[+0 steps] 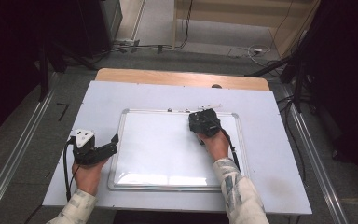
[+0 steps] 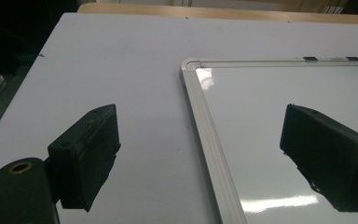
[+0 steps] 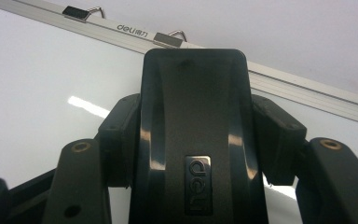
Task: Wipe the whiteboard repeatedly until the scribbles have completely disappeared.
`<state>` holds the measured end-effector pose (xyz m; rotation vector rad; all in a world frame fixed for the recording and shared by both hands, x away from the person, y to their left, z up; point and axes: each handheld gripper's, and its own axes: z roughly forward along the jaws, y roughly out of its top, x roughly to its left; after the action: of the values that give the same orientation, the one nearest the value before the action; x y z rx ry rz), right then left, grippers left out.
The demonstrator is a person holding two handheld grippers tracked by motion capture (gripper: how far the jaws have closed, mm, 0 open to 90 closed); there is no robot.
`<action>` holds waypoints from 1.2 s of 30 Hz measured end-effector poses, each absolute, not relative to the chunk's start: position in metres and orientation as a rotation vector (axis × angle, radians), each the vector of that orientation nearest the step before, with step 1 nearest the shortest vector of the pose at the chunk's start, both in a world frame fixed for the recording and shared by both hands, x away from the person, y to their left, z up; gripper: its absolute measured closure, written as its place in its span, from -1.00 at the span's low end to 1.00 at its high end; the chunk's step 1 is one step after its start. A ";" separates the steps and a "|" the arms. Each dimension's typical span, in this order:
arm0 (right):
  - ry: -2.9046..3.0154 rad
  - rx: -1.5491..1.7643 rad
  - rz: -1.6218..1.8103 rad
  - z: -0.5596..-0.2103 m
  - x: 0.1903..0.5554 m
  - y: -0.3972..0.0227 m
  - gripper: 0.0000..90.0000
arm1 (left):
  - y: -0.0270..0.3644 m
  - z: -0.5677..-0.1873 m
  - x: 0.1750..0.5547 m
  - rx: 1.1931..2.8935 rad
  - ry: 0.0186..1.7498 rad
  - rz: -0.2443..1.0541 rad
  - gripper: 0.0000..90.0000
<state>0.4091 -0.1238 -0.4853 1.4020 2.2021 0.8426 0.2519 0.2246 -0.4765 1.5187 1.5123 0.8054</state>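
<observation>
Table [image 1: 279, 154]: covered by a pale sheet, with a bare wooden strip along the far edge; it carries everything in use.
Whiteboard [image 1: 163, 154]: lies flat in the middle of the table, silver frame all round, its surface looking clean and glossy with ceiling light reflected near the front; two small metal clips [image 3: 81, 13] sit on the far frame rail.
Right hand-held gripper [image 1: 204, 122]: over the far right part of the whiteboard, near the top rail; its jaws are clamped on the two sides of a black eraser, as the right gripper view shows plainly.
Left hand-held gripper [image 1: 114, 142]: rests at the left edge of the whiteboard; jaws wide apart with nothing between them; one jaw stands over the table sheet, the other over the board, the frame rail [image 2: 209, 140] running between.
Eraser [image 3: 196, 140]: a black block with a small brand plate on its back, held face down against or just above the board; contact itself cannot be made out.
Step in hand: most likely wiping the board with the eraser, working near the top right corner.
Next move: probably calls for steady downward pressure and even strokes across the surface; the left hand-held gripper looks placed to steady the frame so the board does not slide.
</observation>
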 end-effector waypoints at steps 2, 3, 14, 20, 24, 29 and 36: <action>2.202 1.401 0.846 -0.485 0.409 -0.122 -0.14 | 0.225 -0.477 0.252 1.520 1.513 0.806 -0.73; 2.205 1.394 0.848 -0.486 0.409 -0.120 -0.14 | 0.225 -0.477 0.252 1.519 1.512 0.805 -0.73; 2.250 1.325 0.877 -0.487 0.406 -0.088 -0.13 | 0.225 -0.476 0.252 1.512 1.512 0.802 -0.73; 2.285 1.280 0.895 -0.488 0.402 -0.066 -0.13 | 0.225 -0.476 0.252 1.511 1.511 0.801 -0.73; 2.307 1.248 0.907 -0.488 0.399 -0.050 -0.13 | 0.226 -0.476 0.252 1.511 1.510 0.799 -0.73; 2.330 1.222 0.917 -0.489 0.396 -0.035 -0.13 | 0.226 -0.476 0.252 1.512 1.508 0.798 -0.73; 2.352 1.192 0.922 -0.489 0.395 -0.024 -0.13 | 0.226 -0.476 0.252 1.509 1.511 0.797 -0.73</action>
<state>0.3947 -0.0241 -0.4886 1.1922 2.3520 0.9223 0.2517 0.2263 -0.4760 1.5093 1.5106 0.7974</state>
